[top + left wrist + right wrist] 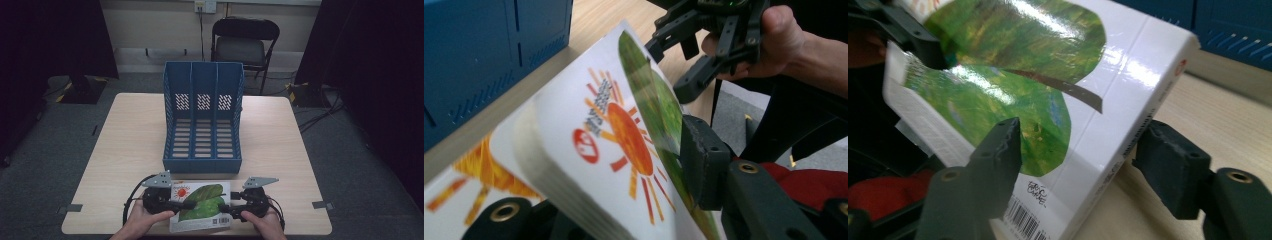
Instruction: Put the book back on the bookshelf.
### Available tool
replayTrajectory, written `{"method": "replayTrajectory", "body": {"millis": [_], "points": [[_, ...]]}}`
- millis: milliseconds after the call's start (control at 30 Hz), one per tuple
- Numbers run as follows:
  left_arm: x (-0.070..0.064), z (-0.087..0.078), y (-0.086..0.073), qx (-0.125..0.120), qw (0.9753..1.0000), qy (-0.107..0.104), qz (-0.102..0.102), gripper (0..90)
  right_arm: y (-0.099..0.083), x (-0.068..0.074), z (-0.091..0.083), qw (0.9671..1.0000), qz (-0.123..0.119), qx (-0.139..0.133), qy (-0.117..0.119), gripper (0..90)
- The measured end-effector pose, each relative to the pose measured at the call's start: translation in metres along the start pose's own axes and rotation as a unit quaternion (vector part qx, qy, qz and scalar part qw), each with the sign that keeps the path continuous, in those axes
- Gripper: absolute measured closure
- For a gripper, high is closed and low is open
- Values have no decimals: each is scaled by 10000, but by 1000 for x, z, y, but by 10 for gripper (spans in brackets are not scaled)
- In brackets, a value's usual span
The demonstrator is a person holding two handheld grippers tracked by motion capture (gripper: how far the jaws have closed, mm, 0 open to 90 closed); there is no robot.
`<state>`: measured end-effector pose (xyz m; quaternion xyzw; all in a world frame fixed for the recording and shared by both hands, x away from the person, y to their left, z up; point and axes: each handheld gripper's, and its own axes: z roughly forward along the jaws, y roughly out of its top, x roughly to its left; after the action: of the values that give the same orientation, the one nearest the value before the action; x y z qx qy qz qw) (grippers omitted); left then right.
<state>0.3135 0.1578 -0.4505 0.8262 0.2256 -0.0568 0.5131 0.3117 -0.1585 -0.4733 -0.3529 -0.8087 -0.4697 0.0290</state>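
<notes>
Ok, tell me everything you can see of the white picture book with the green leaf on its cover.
The white picture book with the green leaf cover is a thick glossy hardback showing an orange sun, a brown stem and a barcode. It sits at the table's near edge, just before the blue three-slot file rack, one edge tilted up. The left gripper clamps its cover, and the right gripper straddles its spine corner, jaws touching.

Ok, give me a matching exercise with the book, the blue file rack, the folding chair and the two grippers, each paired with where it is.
Things:
1. white picture book with green leaf cover
2. blue three-slot plastic file rack
3. black folding chair
4. left gripper and right gripper

Places:
A. on the floor beyond the table
B. at the table's near edge
C. at the book's two sides
D. mid-table, behind the book

Pairs: 1-B, 2-D, 3-A, 4-C
</notes>
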Motion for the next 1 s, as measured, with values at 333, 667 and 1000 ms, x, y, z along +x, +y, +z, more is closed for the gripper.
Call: {"method": "replayTrajectory", "body": {"millis": [333,667,1000], "points": [[6,-4,-3,-8,9998,213,-21,678,1,8,-25,9980,-322,-462,284,479],[6,4,-5,190,9997,-171,49,698,3,10,-24,9963,-564,-273,580,521],[10,4,-6,199,9994,-262,119,697,5,8,-19,9947,-731,-106,714,566]]}}
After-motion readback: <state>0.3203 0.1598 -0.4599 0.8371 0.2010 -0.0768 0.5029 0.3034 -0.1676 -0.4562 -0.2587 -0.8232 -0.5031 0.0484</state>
